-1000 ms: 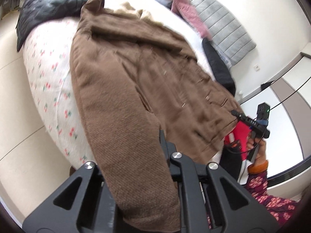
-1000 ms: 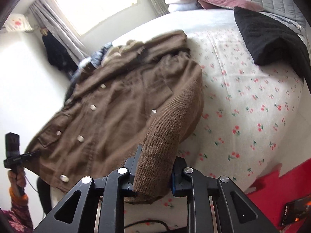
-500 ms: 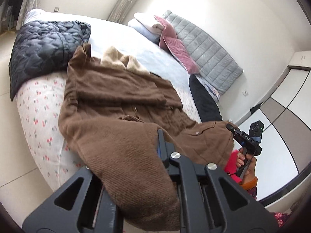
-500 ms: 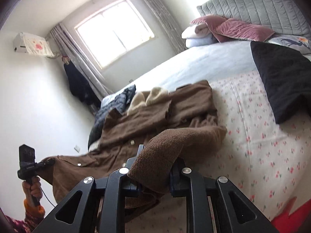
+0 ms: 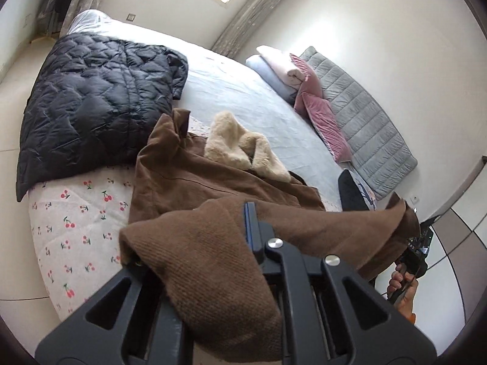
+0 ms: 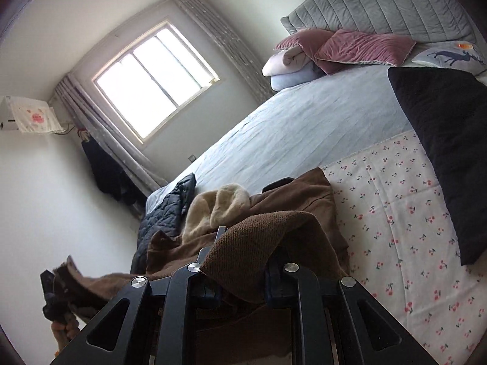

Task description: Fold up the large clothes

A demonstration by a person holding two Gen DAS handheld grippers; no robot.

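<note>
Gripping brown coat (image 5: 219, 182) cloth, left claw (image 5: 194, 237) and right claw (image 6: 243, 243) clamped.

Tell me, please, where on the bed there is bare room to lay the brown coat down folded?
Free: the blue sheet between the pillows and the coat, and the cherry cover between the coat and the black garment. Crowded: the corner where the quilted jacket meets the coat.

Black quilted jacket (image 5: 97, 106) lay on the cherry-print sheet (image 5: 76, 213). Pink pillows (image 6: 350, 48) sat against grey headboard (image 6: 395, 3). Window (image 6: 152, 82) was bright.
</note>
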